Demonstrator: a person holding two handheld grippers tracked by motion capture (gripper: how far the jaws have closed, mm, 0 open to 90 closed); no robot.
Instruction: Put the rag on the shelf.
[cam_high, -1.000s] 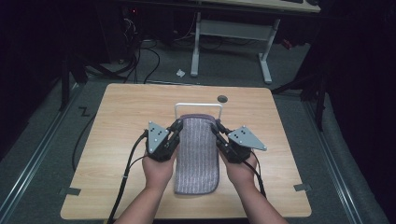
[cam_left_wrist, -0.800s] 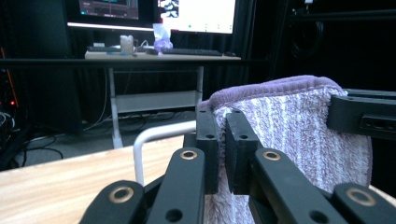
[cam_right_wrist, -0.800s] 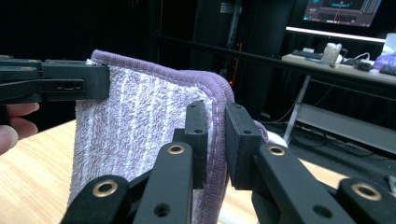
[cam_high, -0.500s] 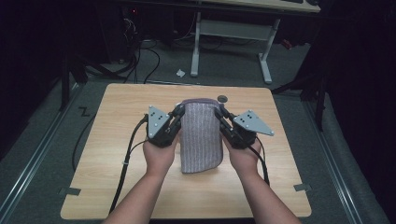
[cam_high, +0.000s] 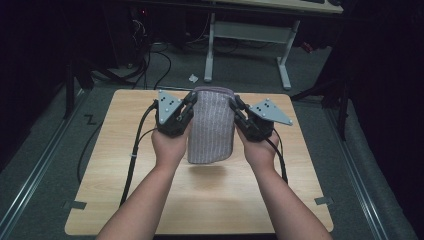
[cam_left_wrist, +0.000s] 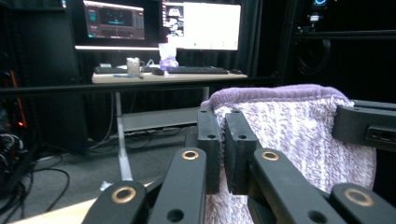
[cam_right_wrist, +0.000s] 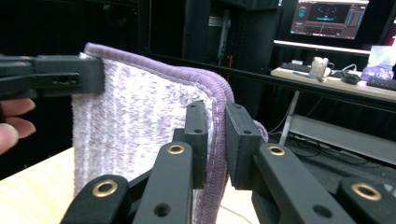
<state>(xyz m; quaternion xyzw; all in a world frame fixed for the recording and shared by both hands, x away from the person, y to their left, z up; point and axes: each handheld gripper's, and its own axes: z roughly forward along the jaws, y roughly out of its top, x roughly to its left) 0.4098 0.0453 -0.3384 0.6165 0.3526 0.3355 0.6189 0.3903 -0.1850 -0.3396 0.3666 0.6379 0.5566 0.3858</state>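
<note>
A purple and white striped towel (cam_high: 211, 127) hangs folded in the air above the wooden table (cam_high: 125, 150), held by its two top corners. My left gripper (cam_high: 189, 102) is shut on the towel's top left corner; in the left gripper view that gripper (cam_left_wrist: 222, 140) pinches the towel (cam_left_wrist: 299, 140) at its edge. My right gripper (cam_high: 236, 106) is shut on the top right corner, and in the right gripper view this gripper (cam_right_wrist: 215, 135) clamps the towel's (cam_right_wrist: 140, 112) purple hem. The towel's lower end hangs clear of the tabletop, casting a shadow.
Beyond the table's far edge stands a white desk frame (cam_high: 245, 37) on a floor with cables (cam_high: 150, 60). A desk with monitors (cam_left_wrist: 159, 23) and a keyboard (cam_left_wrist: 196, 70) shows in the left gripper view. Bare tabletop lies left and right of the hands.
Both grippers have lifted the towel up off the table and moved it away from the person; it lay flat a second ago and now hangs.
</note>
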